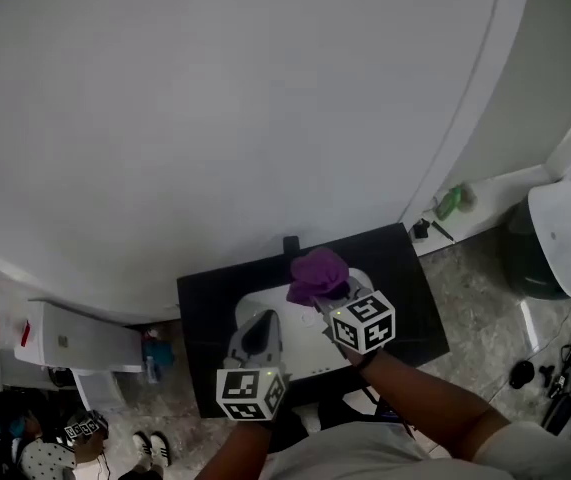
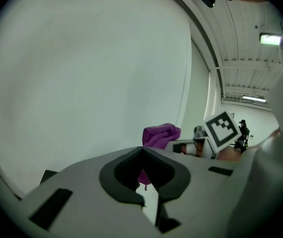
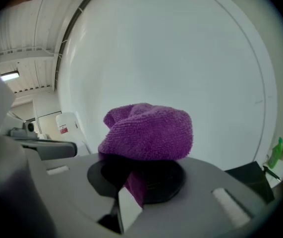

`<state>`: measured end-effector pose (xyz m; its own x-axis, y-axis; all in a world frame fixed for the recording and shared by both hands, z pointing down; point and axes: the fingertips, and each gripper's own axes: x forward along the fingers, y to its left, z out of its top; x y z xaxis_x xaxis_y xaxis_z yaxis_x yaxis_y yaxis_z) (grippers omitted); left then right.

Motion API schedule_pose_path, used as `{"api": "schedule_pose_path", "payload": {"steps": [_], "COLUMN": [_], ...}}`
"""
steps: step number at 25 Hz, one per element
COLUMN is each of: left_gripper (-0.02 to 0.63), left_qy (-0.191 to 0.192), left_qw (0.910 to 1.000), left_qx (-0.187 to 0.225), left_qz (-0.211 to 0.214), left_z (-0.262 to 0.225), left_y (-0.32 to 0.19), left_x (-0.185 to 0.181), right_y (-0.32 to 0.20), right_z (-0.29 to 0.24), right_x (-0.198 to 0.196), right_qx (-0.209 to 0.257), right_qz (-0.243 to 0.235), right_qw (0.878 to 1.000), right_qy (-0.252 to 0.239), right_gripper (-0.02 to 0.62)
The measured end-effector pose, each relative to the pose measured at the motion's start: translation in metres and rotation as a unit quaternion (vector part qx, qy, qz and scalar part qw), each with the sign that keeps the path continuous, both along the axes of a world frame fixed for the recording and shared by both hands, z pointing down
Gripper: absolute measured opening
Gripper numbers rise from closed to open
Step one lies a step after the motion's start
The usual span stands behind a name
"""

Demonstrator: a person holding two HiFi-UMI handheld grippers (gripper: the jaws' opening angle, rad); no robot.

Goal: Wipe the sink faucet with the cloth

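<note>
A purple cloth (image 1: 318, 273) is bunched at the tip of my right gripper (image 1: 317, 294), which is shut on it. In the right gripper view the cloth (image 3: 148, 133) bulges over the jaws of the right gripper (image 3: 135, 176), and a fold of it hangs between them. My left gripper (image 1: 262, 320) hangs beside it, to the left, jaws together and holding nothing. Both hover over a white sink (image 1: 300, 336) set in a black counter (image 1: 205, 318). A small dark fitting (image 1: 291, 244) stands at the sink's back edge; it is too small to tell if it is the faucet. From the left gripper (image 2: 142, 151), the cloth (image 2: 161, 134) shows ahead.
A plain white wall (image 1: 215, 98) rises behind the counter. A dark bin with a white lid (image 1: 560, 233) stands at the right, and a green bottle (image 1: 450, 203) sits on a ledge. White cabinets (image 1: 75, 338) are at the left. Cables (image 1: 565, 368) lie on the floor.
</note>
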<state>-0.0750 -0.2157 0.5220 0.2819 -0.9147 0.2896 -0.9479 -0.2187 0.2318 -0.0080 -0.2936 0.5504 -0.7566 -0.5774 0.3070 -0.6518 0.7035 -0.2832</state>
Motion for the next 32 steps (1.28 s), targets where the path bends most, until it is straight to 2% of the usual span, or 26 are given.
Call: {"api": "schedule_pose_path", "payload": {"steps": [5, 9, 11, 13, 16, 19, 21, 23, 26, 29, 32], "left_gripper": [0.004, 0.005, 0.004, 0.005, 0.004, 0.004, 0.005, 0.005, 0.004, 0.004, 0.005], "left_qy": [0.010, 0.018, 0.021, 0.024, 0.030, 0.032, 0.032, 0.033, 0.031, 0.029, 0.031], "left_qw": [0.9994, 0.9985, 0.9980, 0.9975, 0.9970, 0.9969, 0.9968, 0.9968, 0.9969, 0.9970, 0.9969], "left_qx": [-0.032, -0.053, -0.059, -0.065, -0.070, -0.068, -0.065, -0.064, -0.063, -0.064, -0.065], "left_qz": [-0.008, 0.000, 0.007, 0.012, 0.015, 0.026, 0.033, 0.036, 0.035, 0.033, 0.034], "left_z": [0.030, 0.047, 0.057, 0.067, 0.074, 0.070, 0.066, 0.063, 0.062, 0.062, 0.063], "left_y": [-0.022, -0.041, -0.047, -0.051, -0.057, -0.061, -0.061, -0.059, -0.059, -0.058, -0.056], "left_x": [-0.012, -0.021, -0.025, -0.029, -0.035, -0.030, -0.027, -0.026, -0.026, -0.024, -0.022], "right_y": [-0.080, -0.124, -0.127, -0.119, -0.084, -0.035, -0.026, -0.047, -0.106, -0.135, -0.113], "right_z": [0.035, 0.087, 0.105, 0.109, 0.109, 0.119, 0.117, 0.097, 0.072, 0.088, 0.106], "right_x": [-0.041, -0.056, -0.057, -0.057, -0.054, -0.044, -0.040, -0.042, -0.053, -0.057, -0.050], "right_qx": [-0.010, -0.057, -0.071, -0.064, -0.059, -0.079, -0.082, -0.046, -0.006, -0.023, -0.032], "right_qz": [-0.016, -0.003, 0.001, 0.004, -0.006, -0.030, -0.031, -0.019, 0.003, 0.017, 0.018], "right_qw": [0.999, 0.995, 0.994, 0.995, 0.995, 0.992, 0.991, 0.994, 0.996, 0.994, 0.993], "right_qy": [0.042, 0.081, 0.084, 0.081, 0.081, 0.098, 0.101, 0.095, 0.091, 0.108, 0.112], "right_gripper": [0.048, 0.048, 0.048, 0.048, 0.048, 0.048, 0.048, 0.048, 0.048, 0.048, 0.048]}}
